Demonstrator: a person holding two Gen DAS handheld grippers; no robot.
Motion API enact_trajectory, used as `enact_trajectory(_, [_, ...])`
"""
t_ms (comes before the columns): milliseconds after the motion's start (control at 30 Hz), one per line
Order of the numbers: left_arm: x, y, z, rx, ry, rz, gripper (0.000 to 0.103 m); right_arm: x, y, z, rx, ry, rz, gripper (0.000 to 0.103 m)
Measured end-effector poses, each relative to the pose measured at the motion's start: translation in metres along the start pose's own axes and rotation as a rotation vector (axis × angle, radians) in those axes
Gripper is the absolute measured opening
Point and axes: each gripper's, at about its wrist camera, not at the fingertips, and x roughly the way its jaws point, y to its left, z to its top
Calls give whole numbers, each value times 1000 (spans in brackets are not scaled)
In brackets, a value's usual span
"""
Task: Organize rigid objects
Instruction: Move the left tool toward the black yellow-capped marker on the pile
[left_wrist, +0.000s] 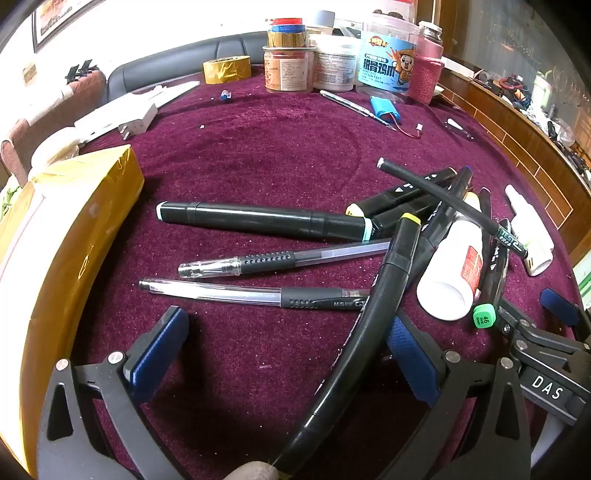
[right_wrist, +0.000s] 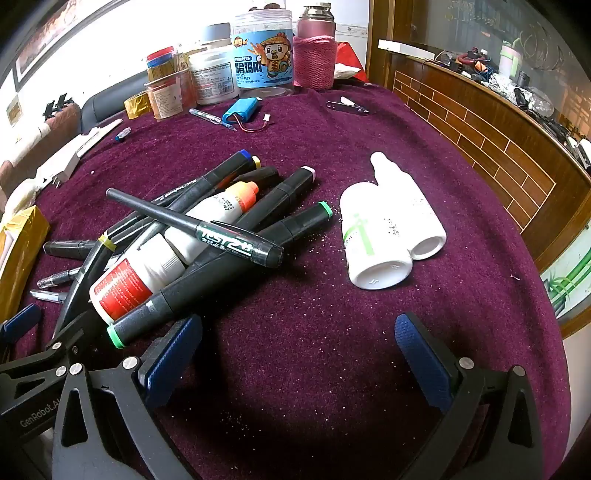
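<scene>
worktop: covered in purple velvet cloth | 9 o'clock: pile of markers and two gel pens laid flat | 3 o'clock: two white bottles lying side by side, touching | 12 o'clock: jars stood upright, blue battery pack just before them | far 9 o'clock: yellow-taped box

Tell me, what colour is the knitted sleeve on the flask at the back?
Pink; the knitted sleeve shows best in the right wrist view.
</scene>
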Motion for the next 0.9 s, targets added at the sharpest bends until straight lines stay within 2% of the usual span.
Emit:
enact_trajectory(333, [-1, 0, 0, 4, 1, 2, 103, -1, 1, 0, -2, 1, -2, 102])
enact_trajectory(533, [-5, 7, -11, 92, 5, -74, 103, -1, 1, 0, -2, 1, -3, 102])
enact_trajectory(900, [-10, 5, -12, 92, 1, -62, 103, -1, 2, 0, 8, 2, -8, 102])
